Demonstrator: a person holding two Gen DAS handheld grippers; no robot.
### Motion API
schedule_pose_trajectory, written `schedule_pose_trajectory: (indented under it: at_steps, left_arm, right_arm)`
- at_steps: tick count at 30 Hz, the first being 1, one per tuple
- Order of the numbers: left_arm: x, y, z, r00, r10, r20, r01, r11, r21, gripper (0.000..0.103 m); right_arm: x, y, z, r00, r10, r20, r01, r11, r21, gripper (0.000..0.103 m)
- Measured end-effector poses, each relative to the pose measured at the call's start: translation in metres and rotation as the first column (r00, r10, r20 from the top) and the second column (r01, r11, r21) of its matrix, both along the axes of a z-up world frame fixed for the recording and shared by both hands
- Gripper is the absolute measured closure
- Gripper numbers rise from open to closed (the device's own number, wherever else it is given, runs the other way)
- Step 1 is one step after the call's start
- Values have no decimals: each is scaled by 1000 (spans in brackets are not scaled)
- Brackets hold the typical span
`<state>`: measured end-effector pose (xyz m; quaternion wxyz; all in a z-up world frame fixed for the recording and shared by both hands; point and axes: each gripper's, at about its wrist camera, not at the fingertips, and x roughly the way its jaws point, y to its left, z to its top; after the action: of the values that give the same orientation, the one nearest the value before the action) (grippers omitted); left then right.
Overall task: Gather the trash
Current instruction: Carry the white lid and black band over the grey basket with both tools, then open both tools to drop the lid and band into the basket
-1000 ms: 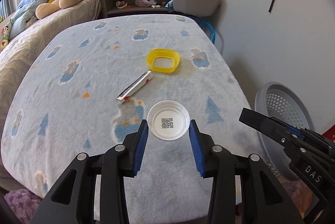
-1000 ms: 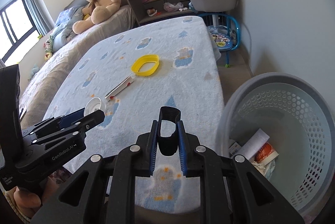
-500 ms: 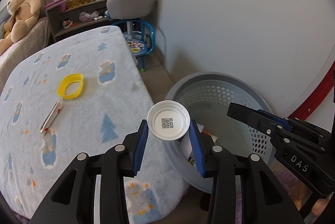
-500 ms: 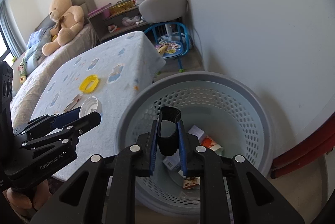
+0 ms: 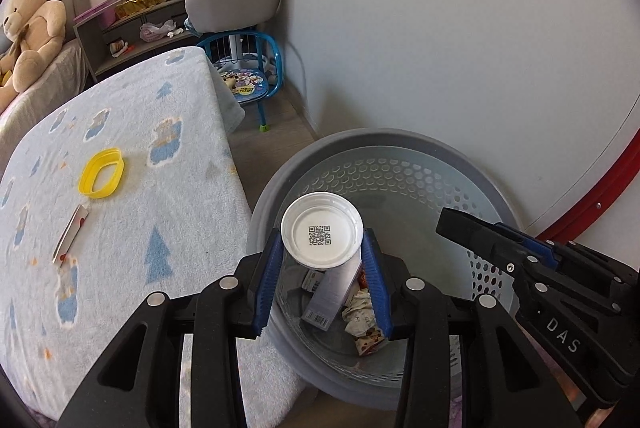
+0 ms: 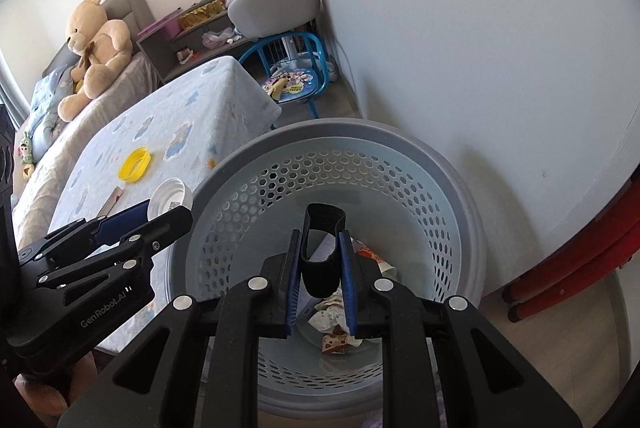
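Observation:
My left gripper (image 5: 322, 260) is shut on a white round lid (image 5: 322, 234) with a QR code, held above the near-left rim of the grey perforated basket (image 5: 400, 151). My right gripper (image 6: 322, 260) is shut on a black curved plastic piece (image 6: 322, 256) above the basket (image 6: 452, 195) opening. The basket holds crumpled wrappers and a small box (image 5: 332, 292). The lid also shows in the right wrist view (image 6: 170, 196). A yellow lid ring (image 5: 102, 177) and a thin wrapper strip (image 5: 72, 234) lie on the blue patterned blanket (image 5: 168, 228).
A small blue chair (image 5: 248, 67) stands beyond the blanket-covered table. A grey wall (image 5: 460, 47) is right behind the basket. A teddy bear (image 5: 30, 35) sits on the bed at far left. Red legs (image 6: 580, 268) stand right of the basket.
Both grippers swung right from over the blanket to above the basket, each still holding its item. The basket now fills the lower middle of both views.

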<state>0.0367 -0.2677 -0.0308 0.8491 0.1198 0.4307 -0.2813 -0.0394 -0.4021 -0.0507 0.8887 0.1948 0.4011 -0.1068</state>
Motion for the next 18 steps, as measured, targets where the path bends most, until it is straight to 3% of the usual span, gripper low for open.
schedule_pose_trajectory:
  at_steps: [8, 11, 15, 18]
  left_arm:
    - [0, -1, 1, 1000, 21, 1, -21, 1000, 1, 61]
    - [0, 4, 3, 999, 40, 12, -40, 999, -1, 48]
    - [1, 9, 5, 998, 58, 17, -58, 998, -5, 45]
    - [0, 13, 7, 998, 68, 17, -68, 998, -6, 43]
  right_arm:
    - [0, -2, -1, 1000, -24, -2, 24, 1000, -19, 81]
    - [-1, -4, -1, 999, -35, 3, 35, 999, -13, 65]
    - [-3, -3, 2, 999, -47, 16, 48, 998, -31, 49]
    - [-2, -4, 2, 999, -50, 18, 51, 998, -30, 45]
